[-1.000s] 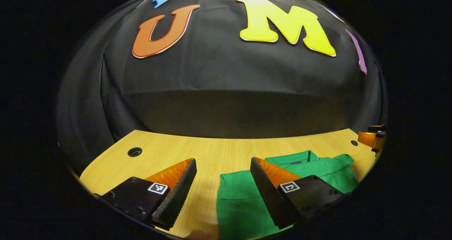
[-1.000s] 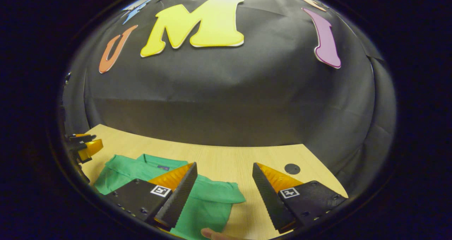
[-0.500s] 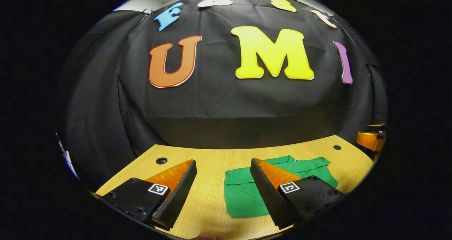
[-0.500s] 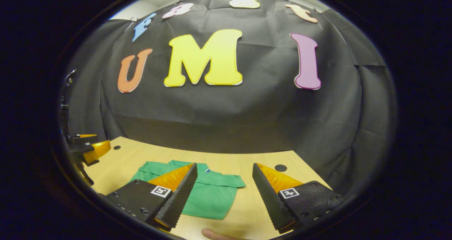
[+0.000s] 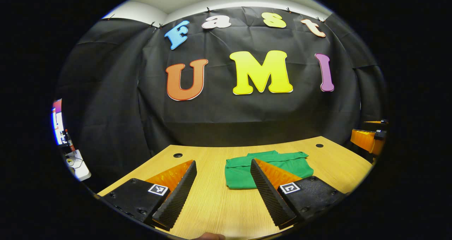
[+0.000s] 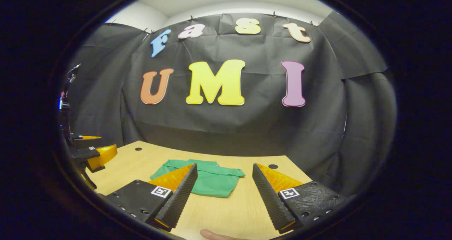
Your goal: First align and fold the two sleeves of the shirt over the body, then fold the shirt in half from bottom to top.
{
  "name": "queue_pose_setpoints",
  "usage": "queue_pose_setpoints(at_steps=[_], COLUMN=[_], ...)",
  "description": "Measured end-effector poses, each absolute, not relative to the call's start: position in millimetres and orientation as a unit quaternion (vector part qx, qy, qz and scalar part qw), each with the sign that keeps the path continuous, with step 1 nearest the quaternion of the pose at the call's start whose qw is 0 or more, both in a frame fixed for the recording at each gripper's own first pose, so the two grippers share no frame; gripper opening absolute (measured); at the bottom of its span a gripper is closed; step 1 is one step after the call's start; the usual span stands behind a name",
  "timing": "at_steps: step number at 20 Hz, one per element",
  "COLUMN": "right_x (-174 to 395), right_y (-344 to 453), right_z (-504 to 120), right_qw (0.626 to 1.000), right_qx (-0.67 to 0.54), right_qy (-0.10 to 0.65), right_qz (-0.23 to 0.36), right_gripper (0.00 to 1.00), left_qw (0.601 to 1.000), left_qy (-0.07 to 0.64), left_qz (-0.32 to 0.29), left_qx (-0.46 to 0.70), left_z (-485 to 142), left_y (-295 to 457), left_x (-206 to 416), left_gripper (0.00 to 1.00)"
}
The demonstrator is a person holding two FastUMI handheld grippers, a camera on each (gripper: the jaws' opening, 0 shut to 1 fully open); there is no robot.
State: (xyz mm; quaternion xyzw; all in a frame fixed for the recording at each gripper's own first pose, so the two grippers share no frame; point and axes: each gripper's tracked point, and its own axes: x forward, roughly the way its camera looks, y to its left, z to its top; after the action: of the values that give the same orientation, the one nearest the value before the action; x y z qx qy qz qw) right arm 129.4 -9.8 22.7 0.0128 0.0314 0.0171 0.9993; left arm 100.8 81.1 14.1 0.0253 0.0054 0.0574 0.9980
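A green shirt (image 5: pixel 240 171) lies folded into a compact rectangle on the wooden table (image 5: pixel 212 201), collar at its far edge. In the right gripper view the same shirt (image 6: pixel 212 181) rests ahead and slightly left. My left gripper (image 5: pixel 222 194) hovers open above the table, short of the shirt and to its left, with nothing between its fingers. My right gripper (image 6: pixel 222 196) is likewise open and empty, nearer than the shirt and to its right. The right gripper (image 5: pixel 367 139) appears at the far right of the left gripper view, and the left gripper (image 6: pixel 93 155) at the far left of the right gripper view.
The table has small round holes near its far corners (image 5: pixel 177 155) (image 6: pixel 272 166). Black cloth (image 5: pixel 247 116) walls the booth behind the table. A fingertip (image 6: pixel 215 235) shows at the bottom edge. A lit shelf with small items (image 5: pixel 70 151) stands off the table's left.
Both grippers have pulled back and risen away from the shirt, which now looks smaller and farther off. The shirt stays folded on the table. Both stay open.
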Motion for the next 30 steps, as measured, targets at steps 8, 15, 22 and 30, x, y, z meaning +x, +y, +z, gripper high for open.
queue_pose_setpoints(at_steps=[8, 15, 22, 30], right_x=[-9.3, -60.1, -55.0, -54.5], right_y=[9.2, 18.4, 16.6, 10.0], right_z=[38.6, 0.9, -8.6, -15.5], right_qw=[0.999, 0.999, 1.000, 1.000], right_qx=[-0.002, -0.036, -0.003, 0.001], right_qy=[-0.030, -0.005, -0.003, 0.006], right_qz=[0.022, 0.006, 0.009, 0.006], right_gripper=[0.95, 0.96, 0.95, 0.95], left_qw=[0.997, 0.998, 0.998, 0.998], left_qy=[-0.033, -0.035, -0.031, -0.040], left_qz=[0.066, 0.051, 0.059, 0.047], left_qx=[-0.003, 0.009, 0.009, 0.025], left_z=[10.2, 2.3, -1.0, 4.9], left_y=[82.6, 68.1, 66.1, 49.0], left_x=[-10.1, -34.6, -38.9, -40.2], left_gripper=[0.99, 0.98, 0.98, 0.99])
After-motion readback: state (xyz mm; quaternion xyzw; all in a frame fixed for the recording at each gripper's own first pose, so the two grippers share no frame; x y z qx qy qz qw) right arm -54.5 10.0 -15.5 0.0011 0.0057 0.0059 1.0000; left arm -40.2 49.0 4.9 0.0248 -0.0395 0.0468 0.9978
